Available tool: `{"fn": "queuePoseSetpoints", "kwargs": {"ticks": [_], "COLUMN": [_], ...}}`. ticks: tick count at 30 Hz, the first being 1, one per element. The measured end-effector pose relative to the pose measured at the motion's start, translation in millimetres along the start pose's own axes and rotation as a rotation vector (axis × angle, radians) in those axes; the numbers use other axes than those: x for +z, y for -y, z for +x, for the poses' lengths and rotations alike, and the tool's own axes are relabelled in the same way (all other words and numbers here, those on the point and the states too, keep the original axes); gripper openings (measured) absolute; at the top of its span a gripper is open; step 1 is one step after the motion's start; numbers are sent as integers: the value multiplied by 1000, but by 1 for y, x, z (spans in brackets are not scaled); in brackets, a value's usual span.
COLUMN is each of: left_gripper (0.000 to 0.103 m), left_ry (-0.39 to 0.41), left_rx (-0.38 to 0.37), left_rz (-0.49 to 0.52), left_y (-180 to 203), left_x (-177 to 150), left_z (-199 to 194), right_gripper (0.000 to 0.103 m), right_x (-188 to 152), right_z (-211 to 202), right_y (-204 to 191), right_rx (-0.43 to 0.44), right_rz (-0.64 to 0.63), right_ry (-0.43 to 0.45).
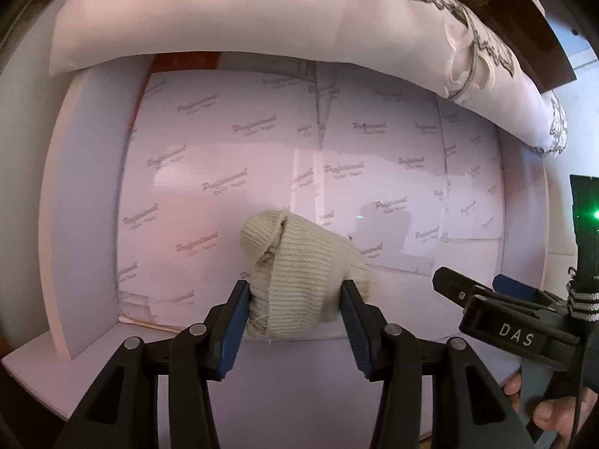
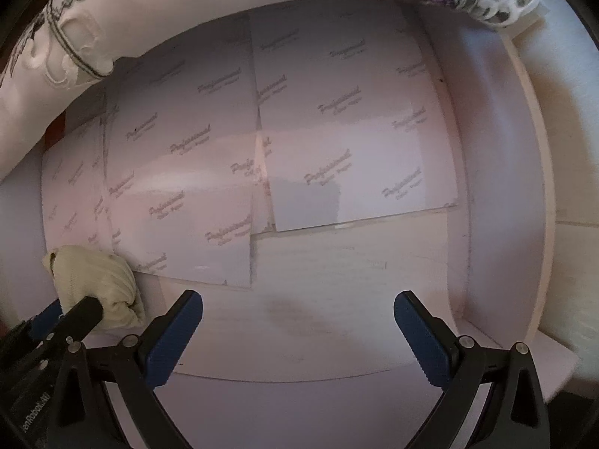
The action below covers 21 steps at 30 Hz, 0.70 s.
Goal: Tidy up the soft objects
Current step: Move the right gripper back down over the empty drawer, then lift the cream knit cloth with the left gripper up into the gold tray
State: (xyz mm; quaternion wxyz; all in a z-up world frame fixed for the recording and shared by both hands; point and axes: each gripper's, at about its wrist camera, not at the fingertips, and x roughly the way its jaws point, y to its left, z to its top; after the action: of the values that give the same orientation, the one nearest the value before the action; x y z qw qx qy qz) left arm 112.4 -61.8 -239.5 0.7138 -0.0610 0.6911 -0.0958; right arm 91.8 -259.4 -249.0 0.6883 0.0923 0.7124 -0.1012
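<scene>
The left gripper (image 1: 295, 301) points steeply down, its blue pads about half apart and pressed against both flanks of the cream ribbed knit bundle (image 1: 299, 262), which rests on the white tray floor lined with printed glossy sheets (image 1: 209, 172). The bundle's long axis runs away from the jaws, towards the embroidered pale pillow (image 1: 224, 11). The right gripper (image 2: 298, 321) hangs wide open and empty, just beside the bundle; the left is the engaged one.

Rib-knit cream cloth bundle (image 1: 299, 265), matt; glossy printed paper sheets (image 1: 224, 172); embroidered fabric pillow (image 1: 262, 11).
</scene>
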Motion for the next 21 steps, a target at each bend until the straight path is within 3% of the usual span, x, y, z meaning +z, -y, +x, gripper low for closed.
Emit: {"fn": "queuePoseSetpoints", "kwargs": {"ticks": [6,21], "left_gripper": [49,49], "left_ry": [100,430], "left_rx": [-3,15], "left_rz": [-23,56], "left_y": [-1,23], "left_x": [4,24], "left_z": [-26,-128], "right_gripper": [103,103], "right_x": [5,0], "right_z": [2,-1], "right_y": [5,-9], "right_rx": [20,-14], "right_rz": [34,9], "right_ry": [-4,38]}}
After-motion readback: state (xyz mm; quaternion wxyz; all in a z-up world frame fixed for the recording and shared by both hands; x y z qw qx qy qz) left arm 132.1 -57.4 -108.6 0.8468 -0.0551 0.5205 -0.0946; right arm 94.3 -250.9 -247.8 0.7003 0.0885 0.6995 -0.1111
